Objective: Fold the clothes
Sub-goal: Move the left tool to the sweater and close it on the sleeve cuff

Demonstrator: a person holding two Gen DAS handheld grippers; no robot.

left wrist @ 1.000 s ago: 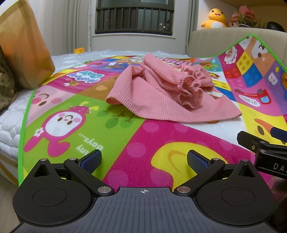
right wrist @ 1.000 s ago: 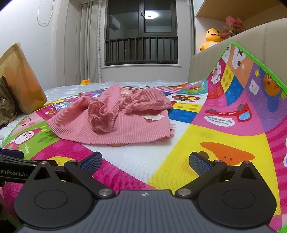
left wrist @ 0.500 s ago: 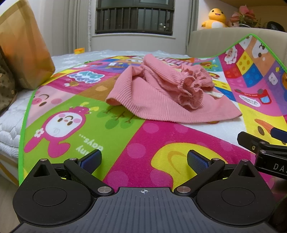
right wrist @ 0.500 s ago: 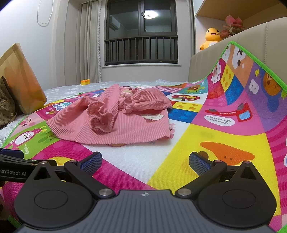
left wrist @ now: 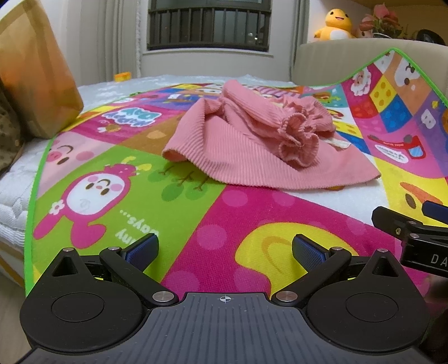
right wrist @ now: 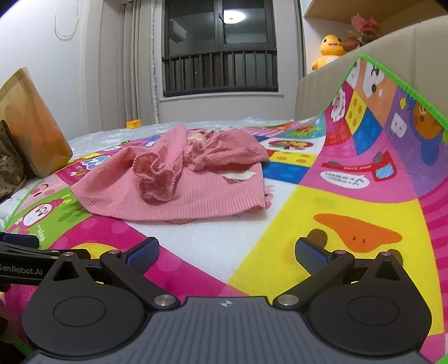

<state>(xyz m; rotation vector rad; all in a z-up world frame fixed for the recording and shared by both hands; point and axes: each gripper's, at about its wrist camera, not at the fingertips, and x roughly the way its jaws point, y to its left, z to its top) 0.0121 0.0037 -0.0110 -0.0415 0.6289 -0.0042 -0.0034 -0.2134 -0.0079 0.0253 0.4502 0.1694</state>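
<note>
A crumpled pink ribbed garment [left wrist: 252, 145] [right wrist: 179, 182] with a frilled cuff lies on the colourful cartoon play mat [left wrist: 117, 201] [right wrist: 350, 201] spread over the bed. My left gripper [left wrist: 224, 252] stands open near the mat's front edge, well short of the garment, nothing between its blue pads. My right gripper [right wrist: 226, 253] is open too, low over the mat, also short of the garment. Each gripper shows at the edge of the other's view: the right one [left wrist: 414, 232] and the left one [right wrist: 25, 260].
An orange-brown pillow [left wrist: 33, 84] and a dark spotted cushion [right wrist: 9, 168] sit at the left of the bed. The mat climbs a beige headboard [right wrist: 364, 70] on the right. A yellow plush toy [left wrist: 334, 25] stands on the shelf behind; a small orange object [right wrist: 133, 123] is near the window.
</note>
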